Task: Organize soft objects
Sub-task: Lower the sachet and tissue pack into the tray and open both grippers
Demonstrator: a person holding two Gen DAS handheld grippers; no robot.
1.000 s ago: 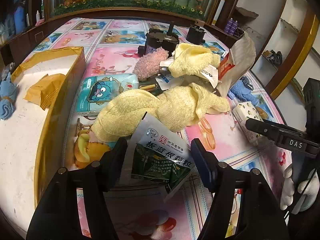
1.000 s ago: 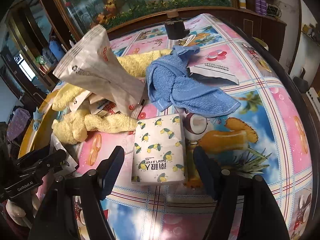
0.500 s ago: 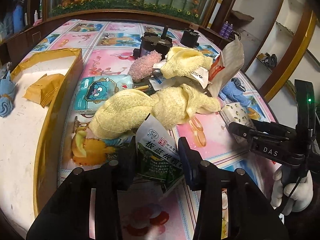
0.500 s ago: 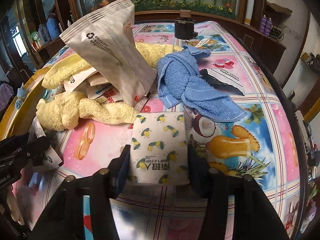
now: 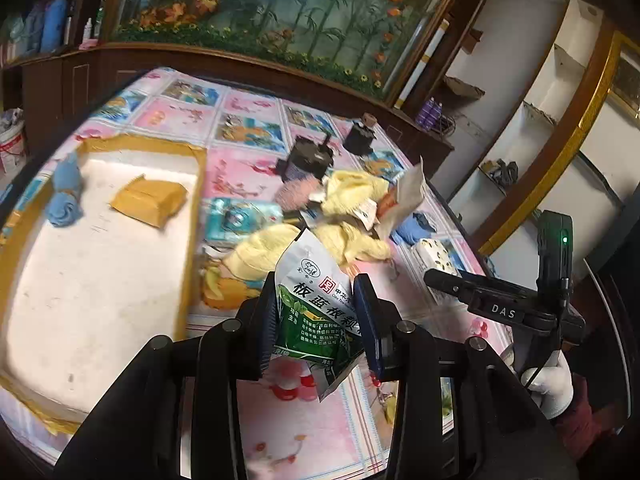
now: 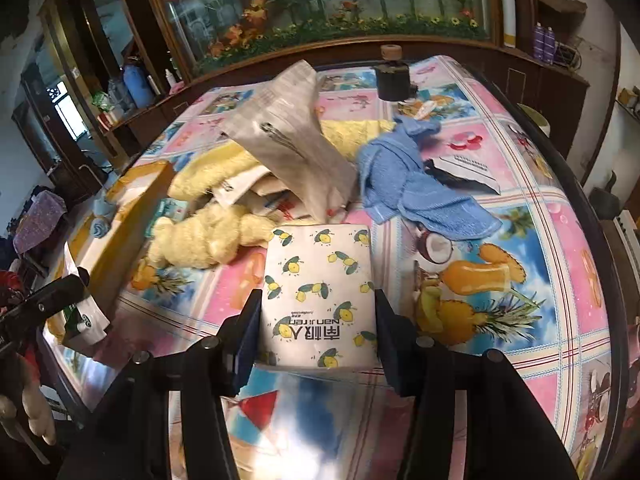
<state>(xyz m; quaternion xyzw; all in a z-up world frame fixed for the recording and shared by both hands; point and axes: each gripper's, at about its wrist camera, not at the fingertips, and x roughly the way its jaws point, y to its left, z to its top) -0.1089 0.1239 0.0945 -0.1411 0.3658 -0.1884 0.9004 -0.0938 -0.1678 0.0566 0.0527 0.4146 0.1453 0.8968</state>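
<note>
L gripper [image 5: 318,318] pinches a green-and-white sachet [image 5: 316,300] between both pads, lifted clear of the table [image 5: 304,424], lower corner hanging free. R gripper [image 6: 318,334] has its fingers pressed on both long sides of a tissue pack [image 6: 320,288] w/ lemon print; can't tell if it's off the table yet.

Step in hand, as I judge it: carry both to the tray [image 5: 192,216], which lies left of the pile. To do it well: keep the squeeze steady, since the sachet is slippery film and held only at mid-body; go over the tray's raised yellow rim, not into it; set down in the bare white part, apart from the yellow packet [image 5: 150,200] and blue roll [image 5: 64,200] already in there. Tissue pack is squashy, so don't over-clamp. L goes first, R crosses after, to avoid the grippers bumping.

Further off: yellow towels [image 6: 204,240], grey bag [image 6: 288,148], blue towel [image 6: 412,188], still in the pile.

Writing: sachet reads 板蓝根颗粒, w/ small text below too fine to read. Tissue pack shows "nanjiren" and 南极人, upside down. R gripper body in the L view is marked "DAS".
</note>
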